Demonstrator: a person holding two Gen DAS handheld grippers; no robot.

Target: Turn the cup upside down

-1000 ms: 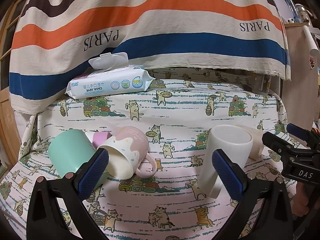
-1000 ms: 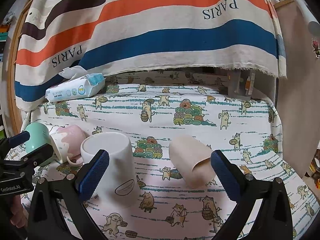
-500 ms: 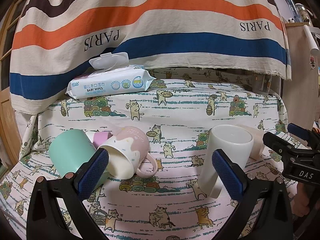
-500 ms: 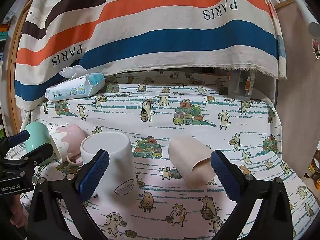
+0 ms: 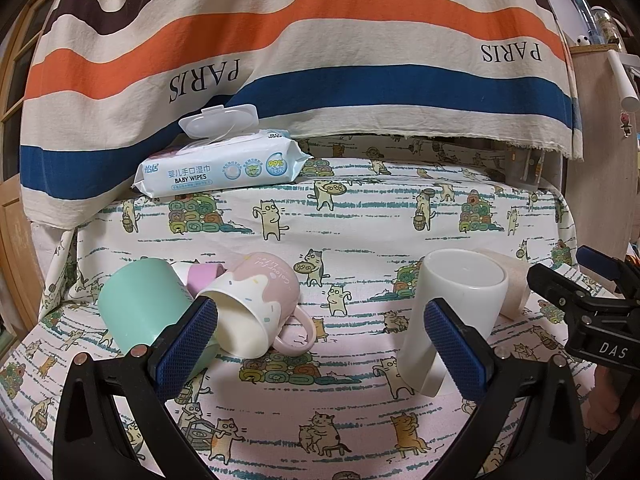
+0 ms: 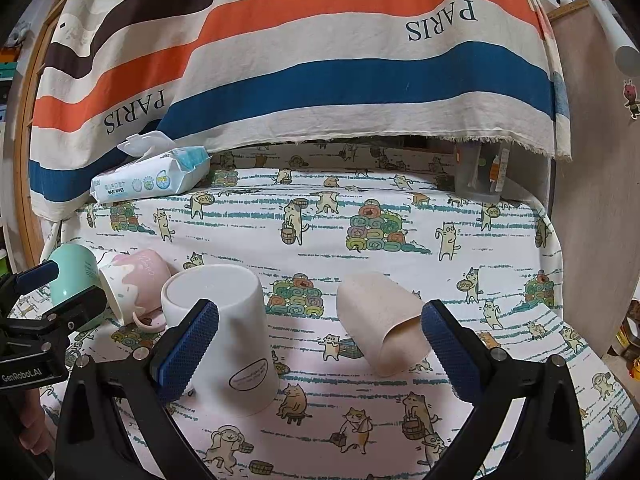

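Both grippers, left (image 5: 320, 336) and right (image 6: 320, 336), gape empty. The beige cup (image 6: 380, 322) lies sideways mid-table; likely light, rigid, slick — pinch its wall.

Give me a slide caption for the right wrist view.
Open right gripper faces upside-down white cup and tipped beige cup.

Glossy smooth white cup (image 6: 224, 336); matt beige cup (image 6: 380, 322); printed woven tablecloth (image 6: 360, 208); shiny plastic wipes pack (image 5: 218, 170); textured blue gripper pads (image 5: 186, 350), matt black plastic arms
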